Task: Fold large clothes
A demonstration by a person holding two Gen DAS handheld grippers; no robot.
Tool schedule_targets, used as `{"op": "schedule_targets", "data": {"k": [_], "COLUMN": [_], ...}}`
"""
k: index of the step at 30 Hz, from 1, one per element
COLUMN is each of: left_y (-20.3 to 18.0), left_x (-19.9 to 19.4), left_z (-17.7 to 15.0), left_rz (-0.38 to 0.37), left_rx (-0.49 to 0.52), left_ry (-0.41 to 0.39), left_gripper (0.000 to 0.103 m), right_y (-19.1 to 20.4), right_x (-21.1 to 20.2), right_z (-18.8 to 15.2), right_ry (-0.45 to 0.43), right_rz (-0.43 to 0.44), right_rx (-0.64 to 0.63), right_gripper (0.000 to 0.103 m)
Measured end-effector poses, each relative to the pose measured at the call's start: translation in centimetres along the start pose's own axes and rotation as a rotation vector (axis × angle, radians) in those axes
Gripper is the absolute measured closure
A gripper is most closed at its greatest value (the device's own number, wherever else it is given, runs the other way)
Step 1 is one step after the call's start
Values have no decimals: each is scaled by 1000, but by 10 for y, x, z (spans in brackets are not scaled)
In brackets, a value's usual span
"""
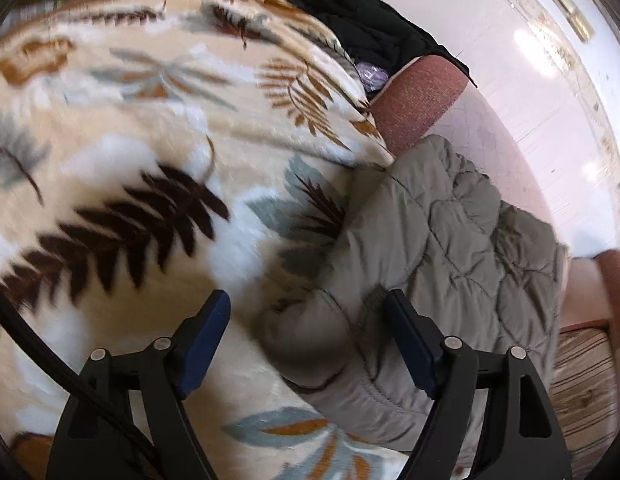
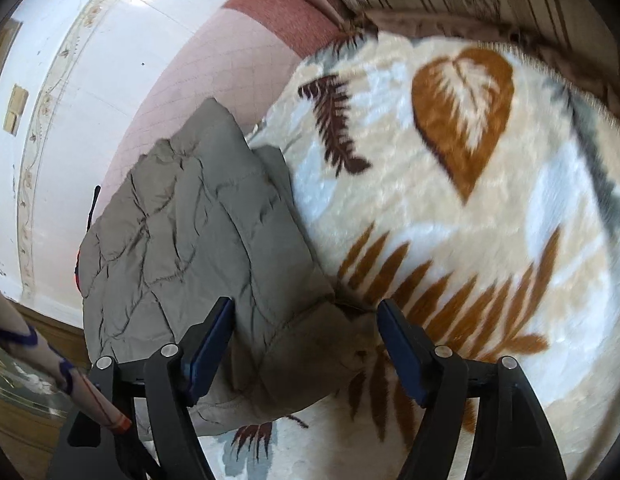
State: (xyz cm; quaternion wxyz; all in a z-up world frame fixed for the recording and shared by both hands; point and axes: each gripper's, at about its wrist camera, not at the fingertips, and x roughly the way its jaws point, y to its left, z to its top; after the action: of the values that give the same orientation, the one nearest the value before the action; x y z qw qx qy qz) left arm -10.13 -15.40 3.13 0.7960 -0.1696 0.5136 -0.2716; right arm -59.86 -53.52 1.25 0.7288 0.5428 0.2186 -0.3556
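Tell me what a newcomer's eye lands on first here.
The cream plush blanket with brown fern leaves fills most of both views. A grey quilted padded jacket lies bunched at its edge. Both the left gripper and right gripper are open over it.

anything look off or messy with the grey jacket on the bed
Nothing damaged or spilled. The grey quilted jacket lies bunched at the edge of the leaf-print blanket, partly hanging off; both grippers are open above it.

We find one grey-olive quilted puffer jacket point(image 1: 450, 240), folded into a thick, creased bundle, lying on a cream leaf-patterned blanket point(image 1: 129, 128) at its edge, one padded end rolled inward.
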Motion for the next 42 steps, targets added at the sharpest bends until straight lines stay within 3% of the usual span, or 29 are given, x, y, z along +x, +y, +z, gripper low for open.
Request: {"op": "schedule_targets", "data": {"k": [4,6,9,11,13,14,16,20,25,30,33,36,38,40,42], "left_y": [6,4,-10,-26,-38,-43,-50,-56,-47,-18,5,12,-3,-26,-58], "left_x": [15,22,24,20,14,10,3,-22,-65,-112,-123,-143,-167,-173,-169], "left_z": [-11,-14,-16,-18,-21,-22,-26,-34,-55,-103,-117,-116,-123,-134,-156], "left_rz": [-119,-118,-71,-10,26,42,69,92,116,132,141,175,270,276,222], "left_rx": [-105,-106,-22,73,143,170,206,256,274,301,248,219,299,397,519], "left_ry": [60,60,26,-13,-55,-69,-77,-93,-93,-96,-63,-147,-318,-375,-388], "left_gripper": [15,14,17,30,48,52,61,65,65,60,46,44,46,46,46], "right_y": [-2,-1,2,7,20,30,48,63,59,33,1,-22,-23,-4,23], "right_x": [12,16,24,27,22,18,12,-10,-52,-102,-109,-123,-147,-163,-158], "right_z": [-9,-12,-13,-13,-14,-14,-19,-27,-47,-85,-97,-84,-79,-84,-98], "right_ry": [14,5,-7,-17,-37,-52,-79,-104,-108,-98,-45,-96,-213,-321,-342], "right_rz": [41,51,54,34,5,-21,-71,-86,-74,-47,-100,-146,-189,-211,-161], "right_rx": [42,51,31,-10,-87,-140,-234,-312,-317,-341,-289,-179,-164,-267,-394], "right_gripper": [17,15,15,38,55,63,70,75,76,75,55,52,50,51,50]}}
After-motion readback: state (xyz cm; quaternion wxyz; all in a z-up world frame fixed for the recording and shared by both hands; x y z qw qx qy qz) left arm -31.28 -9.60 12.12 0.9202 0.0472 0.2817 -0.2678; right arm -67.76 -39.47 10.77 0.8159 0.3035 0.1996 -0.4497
